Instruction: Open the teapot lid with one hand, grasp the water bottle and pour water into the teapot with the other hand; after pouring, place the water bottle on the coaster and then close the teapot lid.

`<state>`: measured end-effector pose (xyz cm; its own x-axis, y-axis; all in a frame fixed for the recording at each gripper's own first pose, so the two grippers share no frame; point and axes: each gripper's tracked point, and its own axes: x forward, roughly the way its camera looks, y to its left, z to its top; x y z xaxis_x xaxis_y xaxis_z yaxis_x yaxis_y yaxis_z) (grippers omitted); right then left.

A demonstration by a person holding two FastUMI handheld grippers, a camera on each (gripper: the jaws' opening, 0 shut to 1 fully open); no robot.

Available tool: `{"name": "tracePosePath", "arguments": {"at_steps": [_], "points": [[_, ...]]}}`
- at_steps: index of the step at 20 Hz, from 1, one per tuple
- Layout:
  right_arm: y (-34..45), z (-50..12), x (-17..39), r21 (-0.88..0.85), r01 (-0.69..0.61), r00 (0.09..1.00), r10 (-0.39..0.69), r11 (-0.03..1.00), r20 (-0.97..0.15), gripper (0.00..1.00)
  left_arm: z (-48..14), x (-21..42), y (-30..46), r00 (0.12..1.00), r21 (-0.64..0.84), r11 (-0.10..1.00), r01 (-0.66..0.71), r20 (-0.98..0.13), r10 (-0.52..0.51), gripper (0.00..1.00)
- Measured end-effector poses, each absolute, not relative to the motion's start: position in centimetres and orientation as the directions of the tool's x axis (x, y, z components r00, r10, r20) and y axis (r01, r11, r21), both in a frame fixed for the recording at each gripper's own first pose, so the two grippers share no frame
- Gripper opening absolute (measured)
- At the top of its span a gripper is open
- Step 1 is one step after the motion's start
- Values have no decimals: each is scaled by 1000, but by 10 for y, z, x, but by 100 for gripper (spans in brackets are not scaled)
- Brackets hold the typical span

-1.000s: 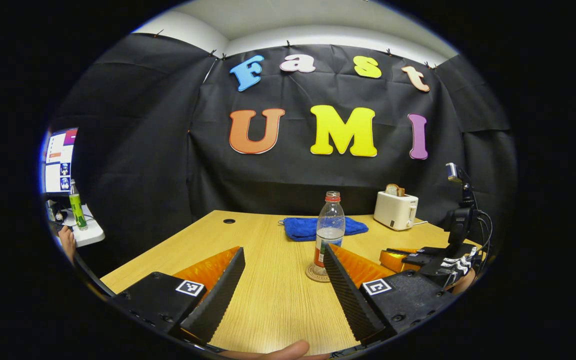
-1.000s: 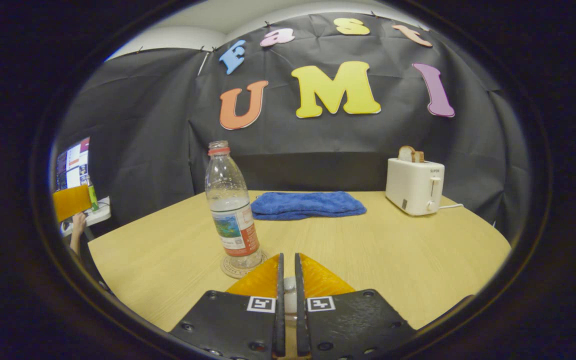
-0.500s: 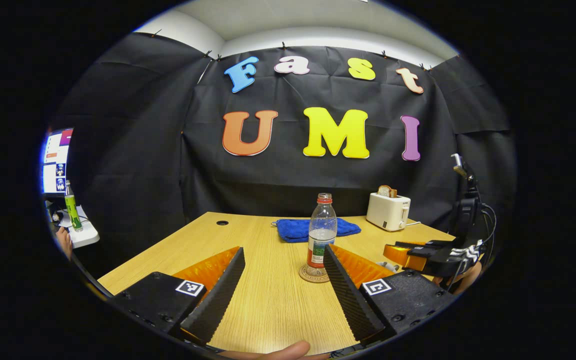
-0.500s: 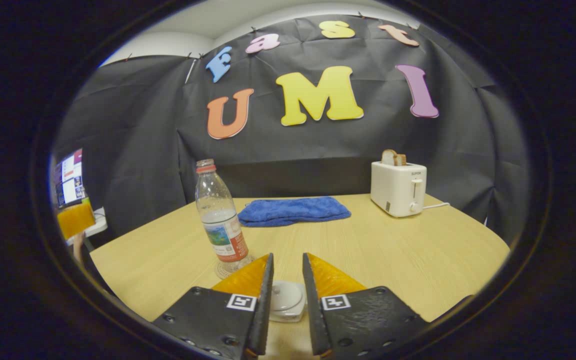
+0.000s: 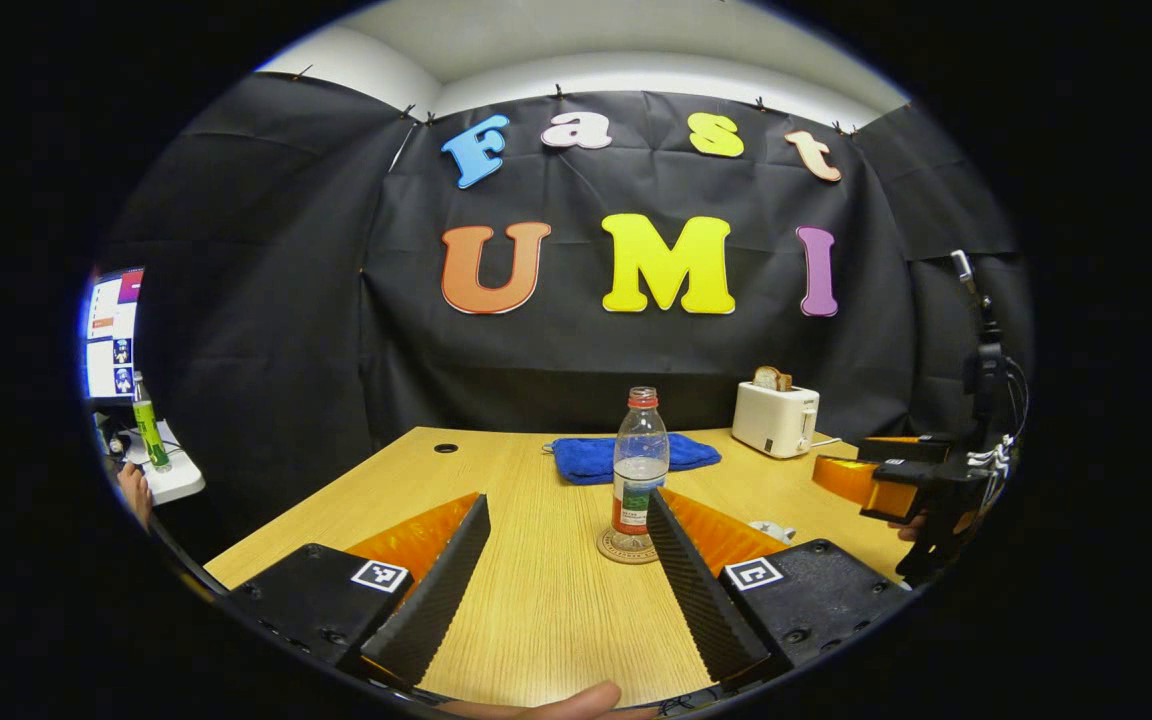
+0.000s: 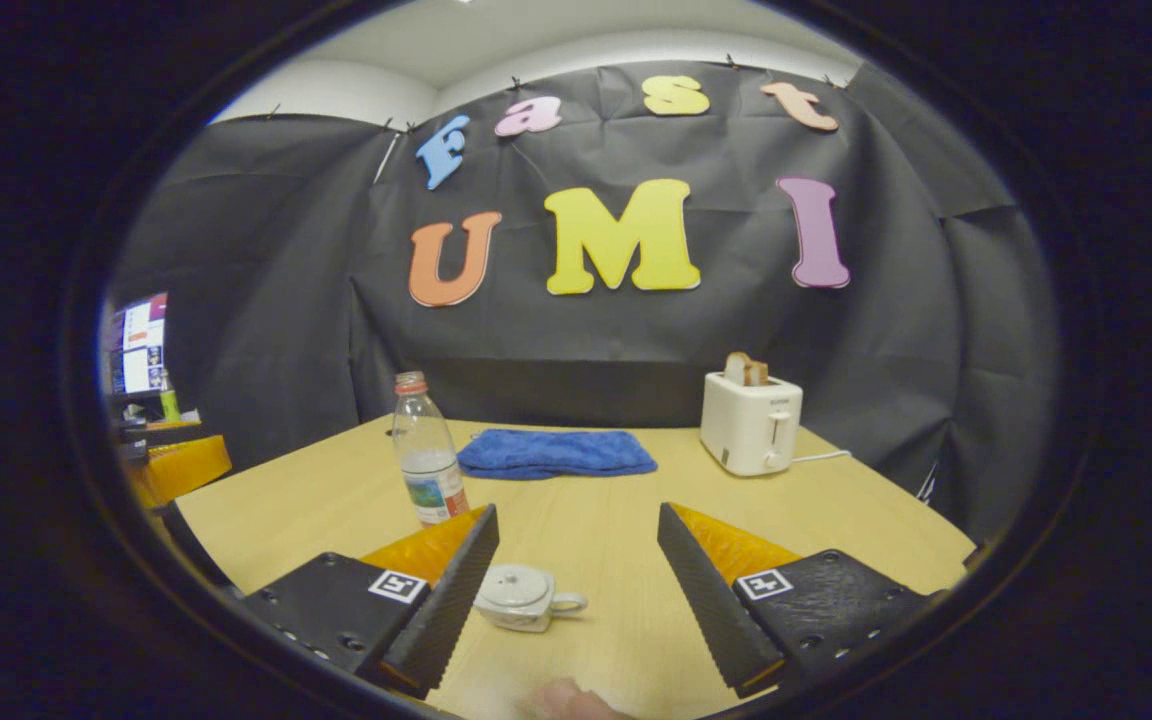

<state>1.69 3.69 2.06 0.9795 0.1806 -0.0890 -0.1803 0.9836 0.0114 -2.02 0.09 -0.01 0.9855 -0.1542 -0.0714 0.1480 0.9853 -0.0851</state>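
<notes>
Teapot (image 6: pixel 521 597) lidded on the table, between the wide-open, empty right tongs (image 6: pixel 576 570); left tongs (image 5: pixel 566 560) likewise agape

Count of things on and around the bench

On the bench (image 6: pixel 836 520) stood one water bottle (image 5: pixel 640 462) on one coaster (image 5: pixel 626 546), one small white teapot (image 6: pixel 519 597) with one lid, one folded blue towel (image 6: pixel 556 452), and one white toaster (image 6: pixel 750 423) with one or two slices of bread (image 6: pixel 745 369), too small to tell apart. Two grippers were there, left (image 5: pixel 566 570) and right (image 6: pixel 576 585), each with two fingers. Off to the side were one monitor (image 5: pixel 112 332) and one green bottle (image 5: pixel 148 422).
</notes>
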Motion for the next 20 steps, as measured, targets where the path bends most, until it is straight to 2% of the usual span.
{"name": "tracePosePath", "arguments": {"at_steps": [3, 4, 6, 8, 9, 12, 13, 19, 20], "points": [[15, 33, -1, 4, -129, 989, 129, 992, -72, 96, 3, -26, -1, 986, -58, 987, 148, -73, -152, 99], [9, 37, -8, 7, -121, 990, 122, 993, -72, 93, 4, -27, -2, 986, -50, 988, 146, -75, -149, 98], [-3, 44, -18, 7, -106, 993, 106, 994, -61, 96, 6, -30, -3, 986, -40, 989, 143, -78, -145, 99], [-19, 52, -29, 1, -72, 997, 72, 997, -40, 93, 7, -31, -1, 987, -46, 990, 131, -85, -134, 99], [-25, 54, -33, -1, -61, 998, 61, 998, -32, 96, 10, -32, 1, 988, -49, 991, 125, -82, -128, 99], [-44, 56, -41, 2, -26, 1000, 26, 1000, -18, 93, 13, -33, 2, 990, -56, 991, 121, -72, -125, 99], [-49, 56, -43, 3, -18, 1000, 18, 1000, -13, 96, 14, -34, 3, 990, -53, 991, 121, -70, -125, 99], [-64, 38, -43, 8, -5, 998, 5, 1000, -56, 96, 14, -32, 21, 994, -51, 996, 78, -70, -81, 99], [-65, 35, -41, 4, -2, 998, 2, 1000, -64, 94, 14, -32, 18, 994, -51, 995, 86, -69, -89, 99]]}}
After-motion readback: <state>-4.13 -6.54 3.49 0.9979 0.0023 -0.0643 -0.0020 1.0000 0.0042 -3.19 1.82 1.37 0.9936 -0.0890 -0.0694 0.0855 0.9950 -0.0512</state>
